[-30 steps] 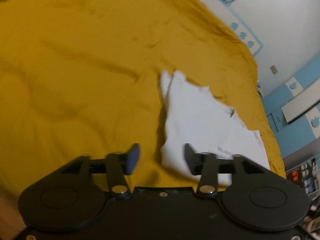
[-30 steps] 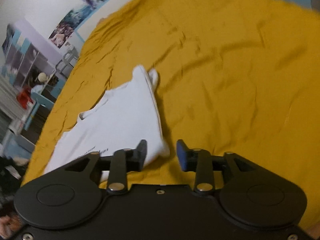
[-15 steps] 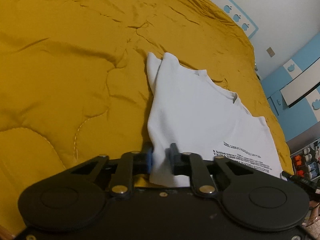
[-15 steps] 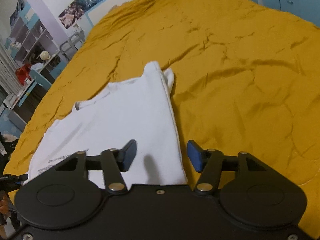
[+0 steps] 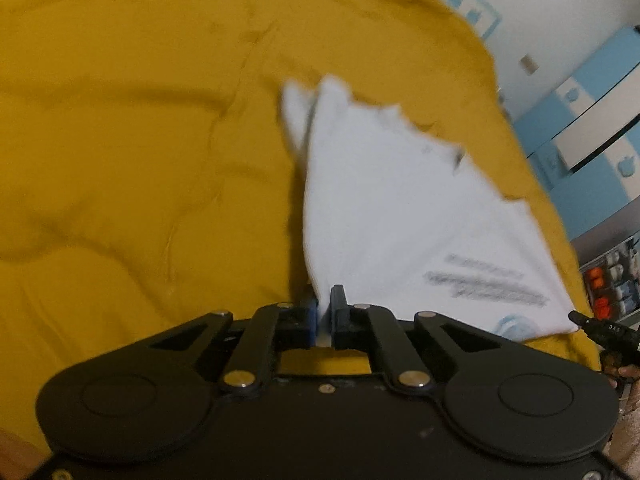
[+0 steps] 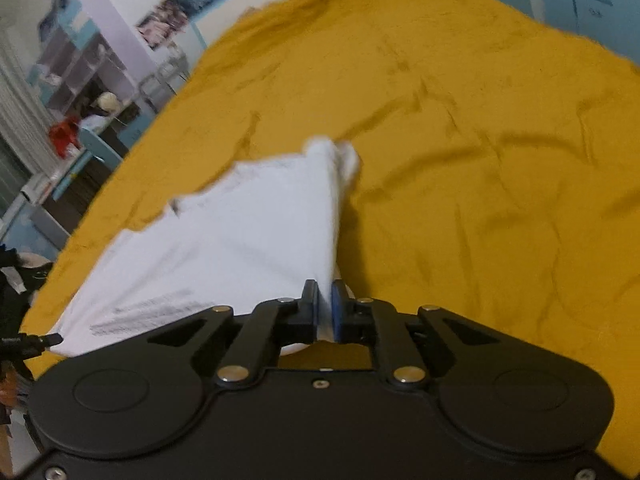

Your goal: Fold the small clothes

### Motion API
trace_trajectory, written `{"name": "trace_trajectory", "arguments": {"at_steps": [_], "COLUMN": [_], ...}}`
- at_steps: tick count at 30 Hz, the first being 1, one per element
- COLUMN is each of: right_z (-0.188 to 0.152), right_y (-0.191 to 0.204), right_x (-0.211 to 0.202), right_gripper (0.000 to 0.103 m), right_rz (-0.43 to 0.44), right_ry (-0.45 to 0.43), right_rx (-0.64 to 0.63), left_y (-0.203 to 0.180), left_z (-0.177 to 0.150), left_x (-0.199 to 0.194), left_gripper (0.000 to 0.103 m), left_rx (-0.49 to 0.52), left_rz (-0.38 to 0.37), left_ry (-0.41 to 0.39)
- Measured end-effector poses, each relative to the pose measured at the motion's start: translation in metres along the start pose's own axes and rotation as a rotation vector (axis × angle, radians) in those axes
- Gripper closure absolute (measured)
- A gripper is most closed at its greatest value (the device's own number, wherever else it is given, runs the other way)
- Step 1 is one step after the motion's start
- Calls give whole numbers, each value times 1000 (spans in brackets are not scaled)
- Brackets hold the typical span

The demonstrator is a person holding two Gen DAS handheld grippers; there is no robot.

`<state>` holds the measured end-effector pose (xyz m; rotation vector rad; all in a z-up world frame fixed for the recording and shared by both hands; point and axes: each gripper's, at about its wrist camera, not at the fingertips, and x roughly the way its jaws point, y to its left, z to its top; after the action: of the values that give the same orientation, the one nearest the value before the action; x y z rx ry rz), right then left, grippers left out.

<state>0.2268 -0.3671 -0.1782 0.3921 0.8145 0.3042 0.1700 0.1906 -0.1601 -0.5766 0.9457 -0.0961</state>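
A small white T-shirt (image 5: pixel 400 216) with grey printed lines lies on the yellow bedspread (image 5: pixel 140 160). My left gripper (image 5: pixel 325 312) is shut on the shirt's near corner, and the cloth rises taut from its jaws. In the right wrist view the same shirt (image 6: pixel 240 232) spreads to the left on the bedspread (image 6: pixel 480 160). My right gripper (image 6: pixel 325 308) is shut on the shirt's other near corner. The folded sleeve end points away at the far tip. Both views are motion-blurred.
The bedspread's far edge meets a white and blue wall (image 5: pixel 580 80). Shelves and a cluttered desk (image 6: pixel 68 92) stand beyond the bed's left side in the right wrist view. The tip of the other gripper (image 5: pixel 608 332) shows at the right edge of the left wrist view.
Both grippers were open beside the shirt's near hem a second ago. The left closed on the hem first, then the right. Both now hold it lifted off the bedspread.
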Motion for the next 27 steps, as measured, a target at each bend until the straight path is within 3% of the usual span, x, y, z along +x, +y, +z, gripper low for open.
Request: {"name": "trace_trajectory", "arguments": {"at_steps": [5,8,10,11,12,18,23,27], "right_z": [-16,-10,1,7,15,66,94,104], "right_y": [-26,-28,-21,-18,-13,27,48,49], "right_x": [11,4,-3,-5,-3,49,102,130], "right_gripper": [94,76,62,57,57,57,50,49], "right_rz": [23,38,22,24,28,-27,-87,-113], "right_ry": [7,5,-35,-63,-86,-152,-148,-127], "right_rx": [108,141,107,83,58,-91,-160,-174], "left_y": [23,20,9,3,-5,-25,-34,-37], "left_z": [-8,1,14,21,27,75,112,136], "left_x": [0,-12,-23,-26,-24,20,65,94], "left_gripper": [91,84,71,57,52,51,49,48], "left_rx": [-95,-86,-28,6,31,61,43,38], "left_rz": [-63,-40,-4,11,21,43,64,90], "left_ry": [-18,-18,-60,-84,-102,-177,-235,-231]}}
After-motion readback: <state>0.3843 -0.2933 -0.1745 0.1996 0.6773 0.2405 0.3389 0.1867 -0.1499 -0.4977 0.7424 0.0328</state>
